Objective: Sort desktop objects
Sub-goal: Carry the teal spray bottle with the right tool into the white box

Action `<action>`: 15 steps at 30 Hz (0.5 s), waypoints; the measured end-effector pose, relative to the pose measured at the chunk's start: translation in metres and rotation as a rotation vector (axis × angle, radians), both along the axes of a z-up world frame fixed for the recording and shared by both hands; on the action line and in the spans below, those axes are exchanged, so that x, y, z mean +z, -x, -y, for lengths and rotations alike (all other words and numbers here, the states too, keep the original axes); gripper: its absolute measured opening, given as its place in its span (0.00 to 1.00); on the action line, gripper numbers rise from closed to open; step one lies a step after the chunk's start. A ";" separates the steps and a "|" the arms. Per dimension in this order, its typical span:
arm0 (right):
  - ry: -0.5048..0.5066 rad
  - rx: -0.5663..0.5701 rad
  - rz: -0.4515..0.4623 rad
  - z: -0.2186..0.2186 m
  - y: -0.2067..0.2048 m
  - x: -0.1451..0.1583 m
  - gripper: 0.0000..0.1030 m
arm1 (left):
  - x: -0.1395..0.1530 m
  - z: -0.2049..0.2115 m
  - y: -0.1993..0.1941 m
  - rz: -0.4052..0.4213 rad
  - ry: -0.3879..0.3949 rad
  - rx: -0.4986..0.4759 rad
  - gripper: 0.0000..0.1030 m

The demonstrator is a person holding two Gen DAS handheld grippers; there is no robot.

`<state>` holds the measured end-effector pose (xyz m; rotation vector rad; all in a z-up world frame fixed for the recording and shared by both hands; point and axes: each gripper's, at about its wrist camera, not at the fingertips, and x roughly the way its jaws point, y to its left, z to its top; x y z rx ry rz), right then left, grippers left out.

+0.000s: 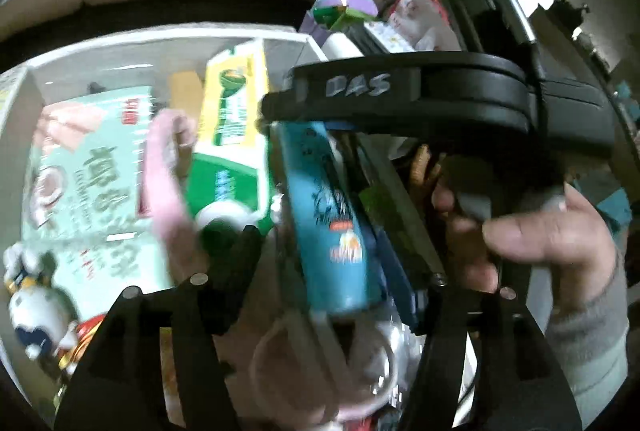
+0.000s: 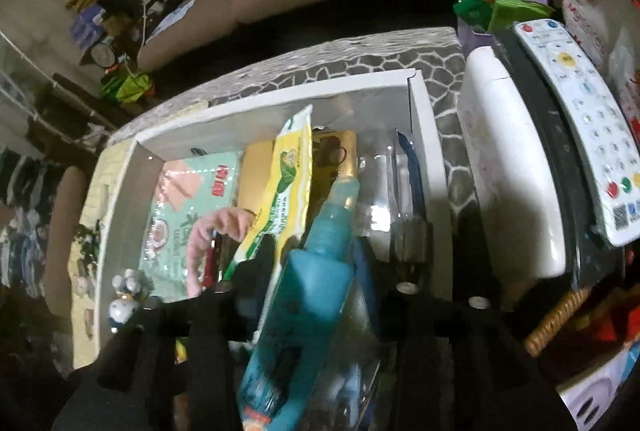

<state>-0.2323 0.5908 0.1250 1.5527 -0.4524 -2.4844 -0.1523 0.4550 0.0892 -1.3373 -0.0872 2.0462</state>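
white remote control (image 2: 580,135) only in the right wrist view

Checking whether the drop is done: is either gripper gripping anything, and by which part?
Cannot be told for certain. The teal spray bottle lies between the right gripper fingers, over the white box; pad contact is unclear. The left gripper looks open.

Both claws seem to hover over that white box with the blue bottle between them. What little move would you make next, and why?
Probably lift both grippers straight up and clear. The blue bottle already lies inside the white box among the other packs, and the fingers of the right gripper stand apart around it, apparently no longer clamping.
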 end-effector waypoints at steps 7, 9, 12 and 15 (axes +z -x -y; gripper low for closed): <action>-0.007 -0.046 -0.096 -0.008 -0.033 0.036 0.39 | 0.044 0.039 -0.029 -0.074 0.018 0.029 0.60; 0.030 -0.028 -0.126 -0.002 -0.045 0.039 0.24 | 0.050 0.049 -0.035 -0.080 0.020 0.039 0.60; -0.003 0.023 -0.106 0.021 -0.053 0.026 0.12 | 0.048 0.049 -0.035 -0.075 -0.012 0.033 0.60; -0.038 -0.009 -0.111 0.024 -0.057 0.016 0.11 | 0.044 0.025 -0.040 -0.069 -0.034 -0.032 0.56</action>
